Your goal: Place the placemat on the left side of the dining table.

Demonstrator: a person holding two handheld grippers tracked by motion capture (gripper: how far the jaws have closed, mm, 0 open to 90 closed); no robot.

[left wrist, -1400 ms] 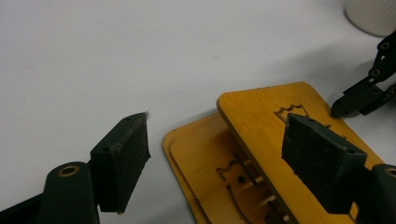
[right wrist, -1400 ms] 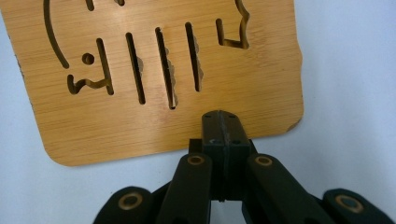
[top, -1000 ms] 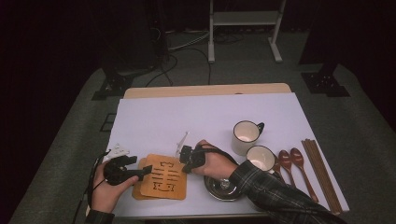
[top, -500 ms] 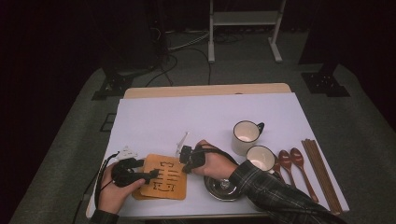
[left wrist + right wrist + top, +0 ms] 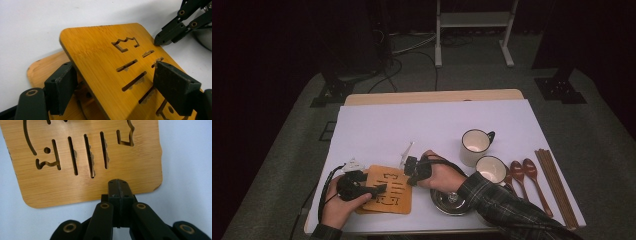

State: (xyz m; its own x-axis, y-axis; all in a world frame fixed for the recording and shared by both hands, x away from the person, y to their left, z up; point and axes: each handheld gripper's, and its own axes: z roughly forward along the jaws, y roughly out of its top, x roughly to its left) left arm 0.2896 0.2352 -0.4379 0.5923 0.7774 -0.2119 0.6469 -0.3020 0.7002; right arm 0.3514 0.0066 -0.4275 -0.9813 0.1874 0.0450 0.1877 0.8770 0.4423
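Two slotted bamboo boards lie stacked near the table's front left. The top board (image 5: 392, 192) (image 5: 112, 57) (image 5: 82, 182) is tilted up off the lower board (image 5: 37, 70). My left gripper (image 5: 379, 189) (image 5: 117, 85) reaches in from the left with its jaws wide, one pad against each side of the top board's near corner. My right gripper (image 5: 407, 176) (image 5: 118, 183) is shut with nothing in it. Its tip rests at the top board's right edge. The left gripper view shows the right gripper (image 5: 160, 41) at the board's far corner.
Two white mugs (image 5: 475, 145) (image 5: 492, 170) stand right of centre. A metal dish (image 5: 452, 202) lies under my right forearm. Two wooden spoons (image 5: 524, 175) and chopsticks (image 5: 557, 190) lie at the far right. The table's front edge (image 5: 422, 231) is close behind the boards.
My left gripper has edged a little to the right, onto the boards. The right gripper has stayed where it was.
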